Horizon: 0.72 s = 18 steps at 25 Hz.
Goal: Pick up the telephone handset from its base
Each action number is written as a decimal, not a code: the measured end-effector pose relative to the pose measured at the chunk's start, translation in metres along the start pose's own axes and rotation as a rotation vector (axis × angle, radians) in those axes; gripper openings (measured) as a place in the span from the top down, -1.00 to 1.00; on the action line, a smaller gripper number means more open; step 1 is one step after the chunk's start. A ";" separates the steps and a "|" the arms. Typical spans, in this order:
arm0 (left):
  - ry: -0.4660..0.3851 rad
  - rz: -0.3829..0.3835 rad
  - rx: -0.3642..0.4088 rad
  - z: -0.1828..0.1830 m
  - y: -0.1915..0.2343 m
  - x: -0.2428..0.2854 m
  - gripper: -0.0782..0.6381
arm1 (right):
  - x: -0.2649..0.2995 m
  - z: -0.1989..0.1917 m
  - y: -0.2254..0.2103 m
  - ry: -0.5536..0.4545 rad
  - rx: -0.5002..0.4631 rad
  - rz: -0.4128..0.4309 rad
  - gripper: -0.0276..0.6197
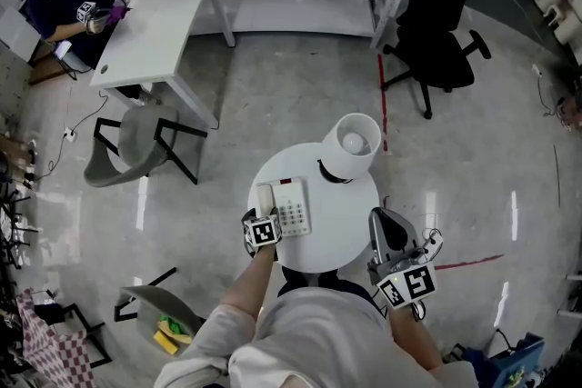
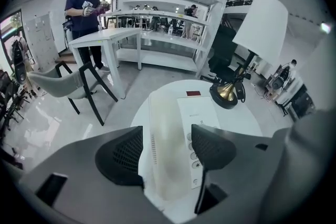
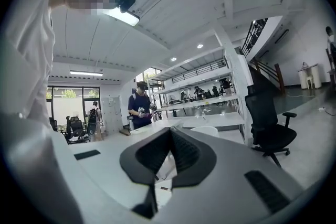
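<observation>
On the round white table (image 1: 341, 227), the smooth cream handset (image 1: 265, 198) lies in its cradle along the left side of the flat rectangular base (image 1: 294, 207), next to rows of small round keys. The left gripper (image 1: 263, 221) holds its jaws apart, and its dark ribbed pads (image 2: 123, 157) straddle the handset's near end. The right gripper (image 3: 169, 157) is off the table's right edge with its jaws pressed together on nothing. A lamp (image 1: 353, 145) with a white tapered shade stands behind the phone. The glossy grey floor (image 1: 273, 95) also carries a black office chair (image 1: 441, 41) and a white desk (image 1: 155, 23).
</observation>
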State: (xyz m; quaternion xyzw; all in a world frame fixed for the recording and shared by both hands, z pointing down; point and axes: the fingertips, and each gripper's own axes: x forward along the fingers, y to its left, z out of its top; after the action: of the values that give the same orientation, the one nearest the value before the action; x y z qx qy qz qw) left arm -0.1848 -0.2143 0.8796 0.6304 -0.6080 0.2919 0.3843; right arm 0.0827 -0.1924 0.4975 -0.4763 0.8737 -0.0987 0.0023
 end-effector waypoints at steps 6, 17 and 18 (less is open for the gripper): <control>0.014 0.004 0.001 -0.004 0.004 0.015 -0.04 | 0.002 -0.006 -0.004 0.005 0.004 -0.012 0.89; 0.065 0.014 -0.008 -0.012 0.000 0.028 -0.04 | 0.001 -0.011 -0.015 0.020 0.012 -0.028 0.89; 0.059 0.009 -0.004 -0.011 0.000 0.030 -0.04 | 0.002 -0.011 -0.015 0.021 0.012 -0.028 0.89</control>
State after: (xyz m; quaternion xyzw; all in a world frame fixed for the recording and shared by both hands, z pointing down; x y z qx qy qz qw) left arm -0.1808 -0.2213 0.9110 0.6180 -0.5998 0.3109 0.4020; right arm 0.0933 -0.2004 0.5107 -0.4876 0.8662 -0.1091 -0.0052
